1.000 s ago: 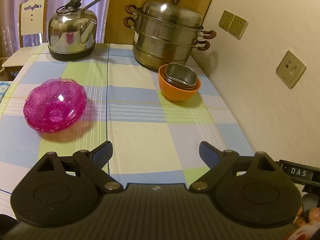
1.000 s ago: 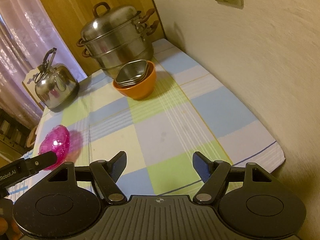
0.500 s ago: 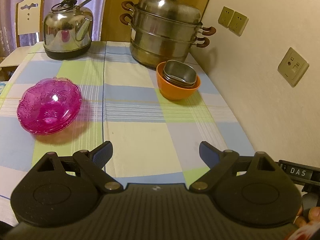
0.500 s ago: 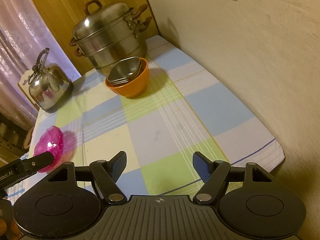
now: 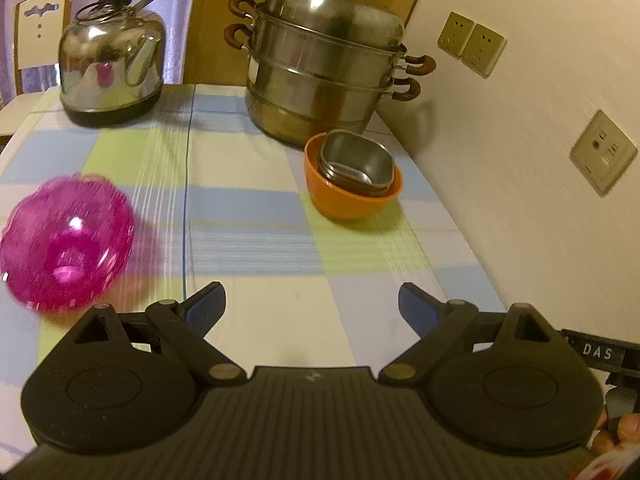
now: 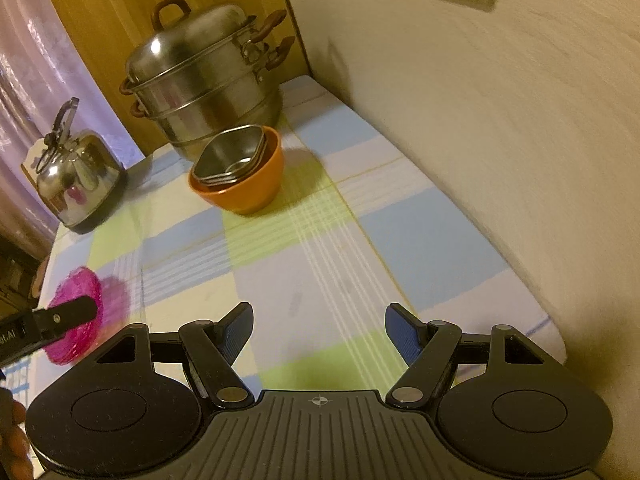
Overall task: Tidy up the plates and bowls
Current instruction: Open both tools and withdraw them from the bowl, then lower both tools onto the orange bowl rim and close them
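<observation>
Checked-cloth tabletop (image 5: 280, 320) against a wall; both tools' jaws spread wide, holding nothing.

Pink glass-like bowl stack (image 5: 66, 240) sits left, near left gripper (image 5: 312, 304); probably brittle and slick, so grip the rim. Steel dishes (image 6: 232, 156) nest in orange bowl (image 6: 244, 188), touching the steamer pot (image 6: 204, 92). Kettle (image 5: 112, 68) far left. Right gripper (image 6: 320, 328) idle.

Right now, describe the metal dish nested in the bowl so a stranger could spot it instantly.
Find the big stacked steamer pot at the table's far end by the wall. Directly in front of it sits an orange bowl. The steel dish sits tilted inside that bowl: small, with rounded corners, unlike the round bowls.
</observation>
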`<state>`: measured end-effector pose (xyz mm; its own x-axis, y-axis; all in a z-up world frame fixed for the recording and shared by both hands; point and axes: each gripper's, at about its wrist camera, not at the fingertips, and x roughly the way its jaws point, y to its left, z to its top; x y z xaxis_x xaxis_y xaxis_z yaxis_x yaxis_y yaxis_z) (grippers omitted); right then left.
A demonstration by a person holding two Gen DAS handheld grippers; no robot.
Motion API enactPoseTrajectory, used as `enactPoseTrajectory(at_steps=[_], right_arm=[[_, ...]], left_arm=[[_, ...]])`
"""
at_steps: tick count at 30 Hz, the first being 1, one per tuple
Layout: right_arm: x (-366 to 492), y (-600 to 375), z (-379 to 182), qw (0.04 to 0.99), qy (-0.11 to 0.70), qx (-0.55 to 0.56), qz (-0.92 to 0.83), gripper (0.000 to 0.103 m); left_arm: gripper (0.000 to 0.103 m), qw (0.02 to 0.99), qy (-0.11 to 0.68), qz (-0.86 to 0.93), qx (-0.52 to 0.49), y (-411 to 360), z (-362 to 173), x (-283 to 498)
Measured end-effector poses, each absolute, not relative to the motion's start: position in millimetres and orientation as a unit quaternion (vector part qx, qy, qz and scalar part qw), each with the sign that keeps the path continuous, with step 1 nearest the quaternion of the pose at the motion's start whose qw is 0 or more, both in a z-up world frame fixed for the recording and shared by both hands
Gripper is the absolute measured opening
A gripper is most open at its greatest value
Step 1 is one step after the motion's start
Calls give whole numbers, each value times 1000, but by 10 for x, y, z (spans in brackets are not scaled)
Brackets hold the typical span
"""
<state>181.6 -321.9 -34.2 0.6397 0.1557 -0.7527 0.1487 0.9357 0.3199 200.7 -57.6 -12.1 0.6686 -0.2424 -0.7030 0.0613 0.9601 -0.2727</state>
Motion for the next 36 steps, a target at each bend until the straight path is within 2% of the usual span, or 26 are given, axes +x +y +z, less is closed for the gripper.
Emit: enactPoseTrajectory(at_steps=[12,17,21,23,24,30,36], right_arm=[[2763,-3264,-285,890,417,182,23,73],[3253,-3251,-354,889,425,170,31,72],[3580,-3252,-451,885,434,167,33,72],[3728,-3256,-513,882,439,164,33,60],[3791,-3258,-539,881,443,163,34,58],[4103,-3292,-706,871,460,168,35,47],[4301,-3298,-809,864,468,182,42,34]], left_arm=[[89,909,394,-100,-96,-540,-147,3147],[81,901,411,-107,-89,-530,-296,3672],[68,893,430,-108,-81,-561,-454,4045],[64,889,437,-109,-85,-554,-521,4172],[61,887,440,-109,-91,-546,-551,4240],[43,872,460,-116,-122,-497,-723,4559],[32,863,462,-138,-147,-508,-789,4746]])
